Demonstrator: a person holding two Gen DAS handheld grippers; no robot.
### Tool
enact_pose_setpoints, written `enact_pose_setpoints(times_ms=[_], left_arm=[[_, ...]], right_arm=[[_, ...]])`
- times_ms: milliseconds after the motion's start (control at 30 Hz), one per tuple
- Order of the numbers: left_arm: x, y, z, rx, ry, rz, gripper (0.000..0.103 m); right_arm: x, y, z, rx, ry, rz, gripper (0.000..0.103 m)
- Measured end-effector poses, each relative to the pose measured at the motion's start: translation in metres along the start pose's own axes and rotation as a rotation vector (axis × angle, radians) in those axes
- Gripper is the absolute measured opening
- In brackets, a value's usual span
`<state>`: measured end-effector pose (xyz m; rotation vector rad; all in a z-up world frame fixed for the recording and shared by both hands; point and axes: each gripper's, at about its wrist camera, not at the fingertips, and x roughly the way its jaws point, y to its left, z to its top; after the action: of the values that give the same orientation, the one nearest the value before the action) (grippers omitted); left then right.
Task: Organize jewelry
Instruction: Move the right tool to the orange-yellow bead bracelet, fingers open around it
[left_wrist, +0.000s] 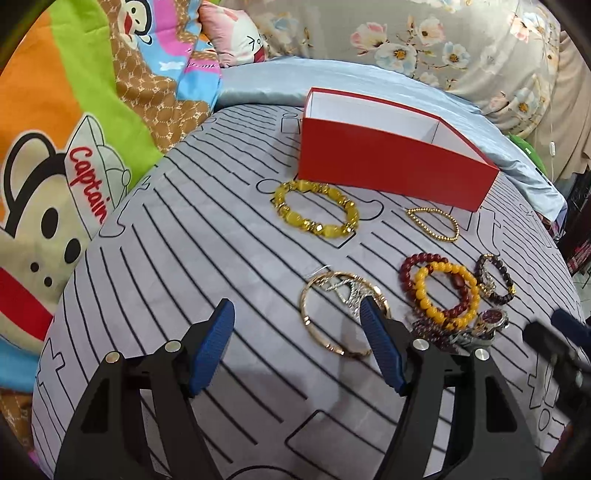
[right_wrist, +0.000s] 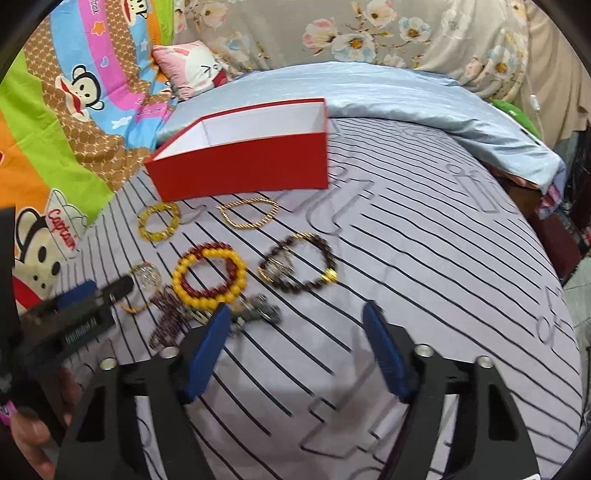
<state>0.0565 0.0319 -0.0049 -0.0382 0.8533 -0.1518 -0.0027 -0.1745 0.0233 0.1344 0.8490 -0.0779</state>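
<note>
Striped bed sheet (left_wrist: 207, 236) under everything, cartoon blanket (left_wrist: 55, 110) along its left edge. Left hand-held gripper (left_wrist: 297, 317) open over a gold bangle (left_wrist: 332, 317), clearly seen only in the left view. Right hand-held gripper (right_wrist: 295, 317) open above bare sheet. Red box (left_wrist: 388, 162) near the far edge, bottom hidden; bracelets (right_wrist: 208, 277) lying loose beside it.

A: We log one red box (left_wrist: 391, 162) on the bed (left_wrist: 207, 236).

B: Beaded bracelets: we count five clear ones, namely yellow (left_wrist: 316, 209), thin gold (left_wrist: 436, 221), dark red (left_wrist: 413, 264), orange (left_wrist: 445, 295) and dark purple (left_wrist: 495, 278). One gold bangle (left_wrist: 334, 314), one watch (left_wrist: 489, 321).

A: The pile beside the watch we cannot count.
</note>
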Motion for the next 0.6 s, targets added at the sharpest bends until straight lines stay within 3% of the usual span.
enact_pose_setpoints(times_ms=[233,600], left_arm=[[-0.001,0.008,-0.004,-0.018,0.008,-0.001,0.068],[0.001,0.014,-0.005,-0.046,0.019,-0.018,0.068]], right_arm=[[0.011,0.031,0.018,-0.088,-0.002,0.049,0.042],[0.043,0.048,0.029,-0.142,0.045,0.067,0.028]])
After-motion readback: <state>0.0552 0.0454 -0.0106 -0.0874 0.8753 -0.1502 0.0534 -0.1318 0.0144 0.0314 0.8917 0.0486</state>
